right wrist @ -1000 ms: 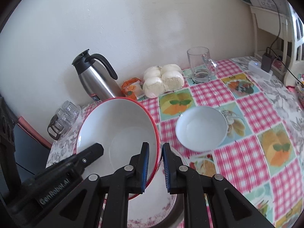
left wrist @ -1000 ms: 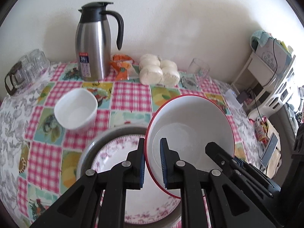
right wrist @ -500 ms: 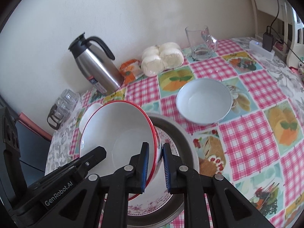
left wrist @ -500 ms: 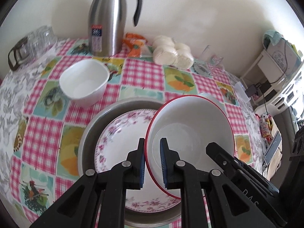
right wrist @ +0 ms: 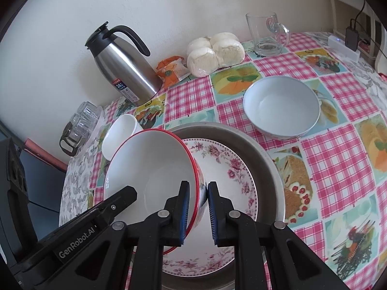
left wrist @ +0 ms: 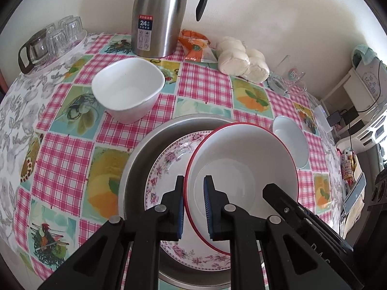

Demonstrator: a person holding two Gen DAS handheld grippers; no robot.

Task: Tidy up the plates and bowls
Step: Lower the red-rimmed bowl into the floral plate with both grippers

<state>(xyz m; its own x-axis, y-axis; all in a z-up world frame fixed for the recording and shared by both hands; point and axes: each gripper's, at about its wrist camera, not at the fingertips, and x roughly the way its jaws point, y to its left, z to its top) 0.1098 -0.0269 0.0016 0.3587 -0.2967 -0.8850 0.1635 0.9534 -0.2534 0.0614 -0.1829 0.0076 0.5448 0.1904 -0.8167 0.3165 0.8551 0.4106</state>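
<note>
On my left wrist camera, the left gripper (left wrist: pixel 193 207) is clamped on the near rim of the red-rimmed bowl (left wrist: pixel 244 174), one blue pad outside the wall and one inside, with only the wall's thickness between them. The bowl is empty and white inside. It sits over the floral plate (left wrist: pixel 167 166), which lies inside the metal basin (left wrist: pixel 145 154); I can't tell whether the bowl's base touches the plate. Beyond the basin on the checked tablecloth (left wrist: pixel 65 149) stands an empty square white bowl (left wrist: pixel 128 89), and to the right an empty round pale bowl (left wrist: pixel 291 142). At the back I see the steel thermos (left wrist: pixel 158 17), an orange packet (left wrist: pixel 197 48), wrapped buns (left wrist: pixel 241 59) and a glass mug (left wrist: pixel 287 79). A tray of glasses (left wrist: pixel 53 41) sits far left.

On my right wrist camera, the right gripper (right wrist: pixel 197 211) pinches the opposite rim of the same red-rimmed bowl (right wrist: pixel 150 176), pads close together with the wall between them. The bowl tilts, its opening toward the camera, above the floral plate (right wrist: pixel 229 166) in the basin (right wrist: pixel 271 169). The pale bowl (right wrist: pixel 281 106), empty, stands just beyond the basin; the square bowl (right wrist: pixel 122 130) peeks out behind the held bowl. The left gripper's finger (right wrist: pixel 116 203) reaches into the bowl from the lower left.
</note>
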